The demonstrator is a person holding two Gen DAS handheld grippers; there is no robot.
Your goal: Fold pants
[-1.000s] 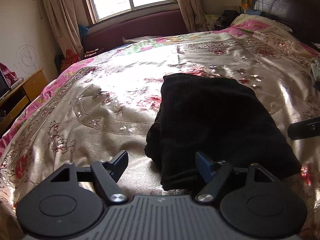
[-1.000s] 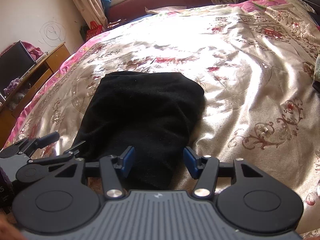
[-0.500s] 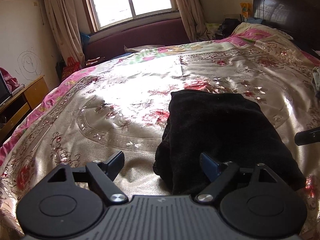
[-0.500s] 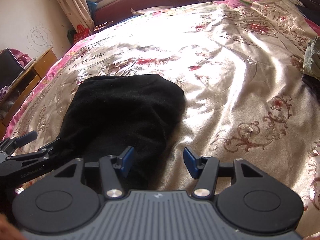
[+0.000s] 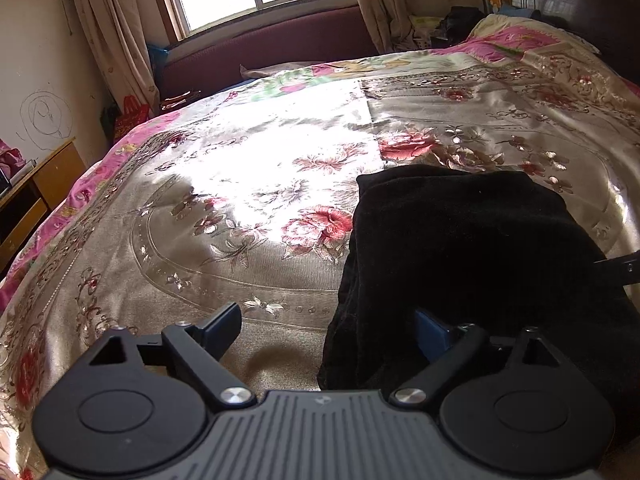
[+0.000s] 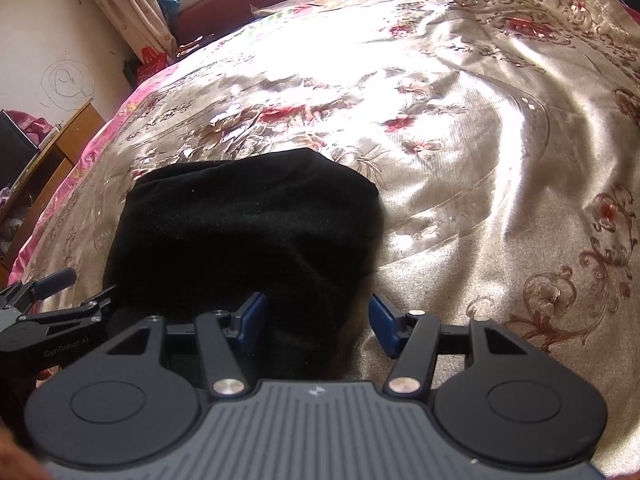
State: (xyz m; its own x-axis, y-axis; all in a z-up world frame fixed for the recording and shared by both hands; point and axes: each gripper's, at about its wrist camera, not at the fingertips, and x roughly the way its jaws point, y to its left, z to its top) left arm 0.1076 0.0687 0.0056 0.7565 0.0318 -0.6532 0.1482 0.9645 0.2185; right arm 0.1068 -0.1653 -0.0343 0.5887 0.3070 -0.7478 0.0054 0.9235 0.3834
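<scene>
The black pants (image 5: pixel 472 256) lie folded into a thick rectangle on the flowered bedspread (image 5: pixel 248 208). My left gripper (image 5: pixel 328 332) hovers at their near left corner; its jaws are opening wide, with that corner between them and untouched. In the right wrist view the pants (image 6: pixel 248 232) fill the lower left. My right gripper (image 6: pixel 318 320) stands open over their near right corner, one blue pad above the cloth, the other above the bedspread. The left gripper (image 6: pixel 76 292) shows at the left edge there. A right gripper finger (image 5: pixel 620 266) pokes in from the right.
A shiny bedspread (image 6: pixel 480 160) covers the whole bed. A wooden cabinet (image 5: pixel 36 200) stands off the left side. At the far end are a maroon bench (image 5: pixel 280 48) under the window and a red bag (image 5: pixel 132 116). A dark headboard (image 5: pixel 580 0) rises at the far right.
The left jaws have spread wider and that gripper has slid left, so the pants sit further right in its view. The right gripper has sunk closer and shifted right. The pants lie unchanged.
</scene>
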